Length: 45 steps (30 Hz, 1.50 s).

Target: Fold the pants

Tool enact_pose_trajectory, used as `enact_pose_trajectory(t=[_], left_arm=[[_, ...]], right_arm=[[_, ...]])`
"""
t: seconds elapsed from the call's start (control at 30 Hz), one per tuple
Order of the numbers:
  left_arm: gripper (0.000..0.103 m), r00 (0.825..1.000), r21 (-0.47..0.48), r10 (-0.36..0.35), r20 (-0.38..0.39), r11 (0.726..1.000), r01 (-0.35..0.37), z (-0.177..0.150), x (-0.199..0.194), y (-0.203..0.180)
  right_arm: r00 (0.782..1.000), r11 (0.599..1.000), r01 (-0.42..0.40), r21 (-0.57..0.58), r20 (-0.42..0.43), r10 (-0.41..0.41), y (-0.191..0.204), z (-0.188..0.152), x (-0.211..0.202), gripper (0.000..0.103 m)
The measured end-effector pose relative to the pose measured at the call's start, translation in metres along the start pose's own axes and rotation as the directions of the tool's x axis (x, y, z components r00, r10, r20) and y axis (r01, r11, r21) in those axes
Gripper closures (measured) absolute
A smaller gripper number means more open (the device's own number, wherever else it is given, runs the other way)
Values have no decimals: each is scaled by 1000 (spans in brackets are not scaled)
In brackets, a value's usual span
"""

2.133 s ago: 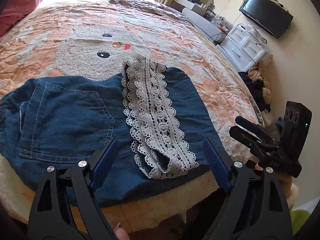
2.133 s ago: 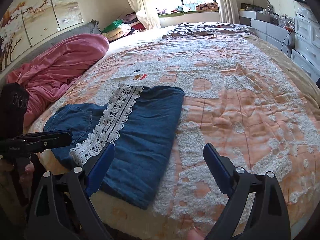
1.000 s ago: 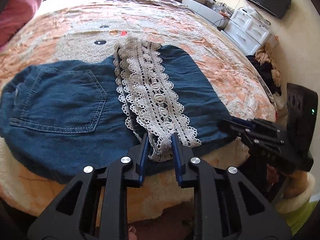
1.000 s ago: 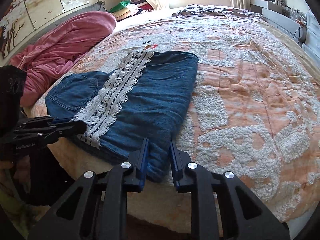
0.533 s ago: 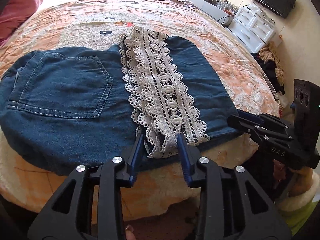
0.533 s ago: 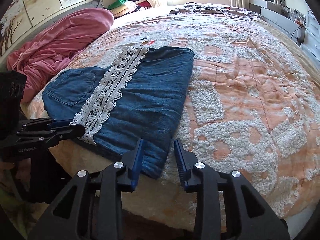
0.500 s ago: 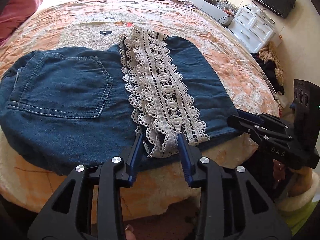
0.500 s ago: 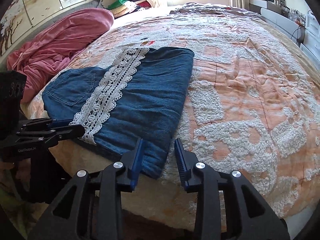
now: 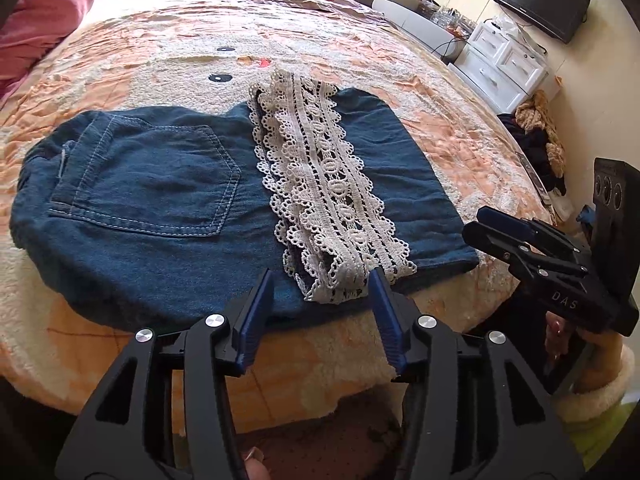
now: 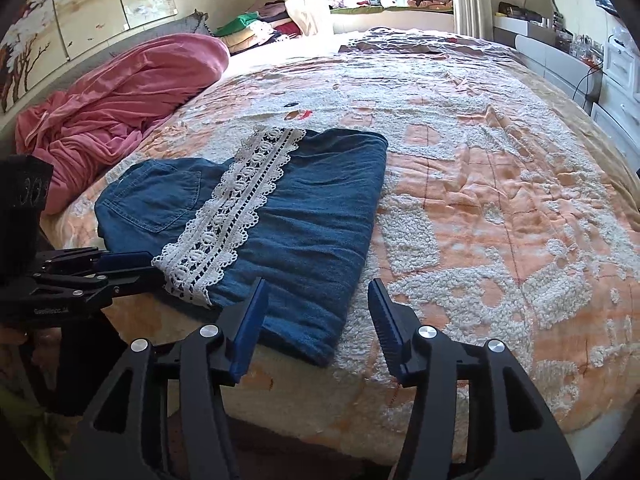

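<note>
I have the pants [image 9: 168, 200] lying partly folded at the near edge of the bed [image 10: 500, 208], lace hem [image 9: 328, 188] on top. Left gripper [image 9: 320, 300] and right gripper [image 10: 316, 308] both stand open, holding nothing, facing the near edge. Next step, in my judgement: grip that edge and fold again.

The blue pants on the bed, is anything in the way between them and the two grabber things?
No, nothing visible is in the way. The left gripper hangs open right at the lace trim on the pants' near edge. The right gripper is open too, just before their near corner, with only the bedspread beside it.
</note>
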State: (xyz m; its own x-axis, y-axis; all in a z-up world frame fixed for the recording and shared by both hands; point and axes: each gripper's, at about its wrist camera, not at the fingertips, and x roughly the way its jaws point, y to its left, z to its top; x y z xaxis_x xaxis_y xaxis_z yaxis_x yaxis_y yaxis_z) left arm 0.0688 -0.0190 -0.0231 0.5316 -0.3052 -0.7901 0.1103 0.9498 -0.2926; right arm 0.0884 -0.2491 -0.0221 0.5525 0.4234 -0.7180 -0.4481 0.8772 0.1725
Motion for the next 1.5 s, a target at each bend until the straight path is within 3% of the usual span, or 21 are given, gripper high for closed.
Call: enact_pose_trajectory(t=[0.07, 0.23, 0.63, 0.73, 0.97, 1.1, 1.2, 1.33, 1.4, 1.5], left_arm=[[56, 1000, -4, 1, 12, 1000, -1, 0, -5, 3], [35, 998, -36, 9, 59, 999, -7, -1, -28, 18], [13, 988, -206, 80, 129, 977, -52, -19, -78, 93], [11, 990, -252, 76, 115, 967, -45, -24, -78, 109], [10, 995, -359, -23, 97, 932, 57, -31, -62, 134], [10, 992, -389, -67, 105, 915, 104, -28, -54, 137], [10, 988, -409, -103, 116, 901, 142, -25, -49, 140], [10, 982, -437, -142, 126, 880, 184, -24, -43, 145], [10, 979, -453, -156, 131, 869, 199, -22, -39, 149], [10, 977, -465, -165, 135, 860, 210, -18, -35, 155]], right_arm=[[1000, 1000, 0, -2, 3, 0, 3, 1, -1, 45], [1000, 1000, -13, -7, 27, 13, 13, 6, -5, 36], [997, 996, -71, -55, 23, 72, 54, 43, 11, 19], [995, 990, -100, -100, 17, 102, 74, 60, 19, 14], [977, 956, -211, -203, -57, 204, 123, 112, 55, 12], [975, 936, -213, -280, -122, 185, 152, 139, 86, 12], [955, 908, -281, -310, -183, 233, 173, 158, 108, 12], [911, 871, -371, -322, -306, 276, 204, 174, 145, 12], [886, 857, -412, -311, -358, 295, 218, 178, 166, 12], [822, 842, -470, -266, -480, 307, 233, 176, 205, 12]])
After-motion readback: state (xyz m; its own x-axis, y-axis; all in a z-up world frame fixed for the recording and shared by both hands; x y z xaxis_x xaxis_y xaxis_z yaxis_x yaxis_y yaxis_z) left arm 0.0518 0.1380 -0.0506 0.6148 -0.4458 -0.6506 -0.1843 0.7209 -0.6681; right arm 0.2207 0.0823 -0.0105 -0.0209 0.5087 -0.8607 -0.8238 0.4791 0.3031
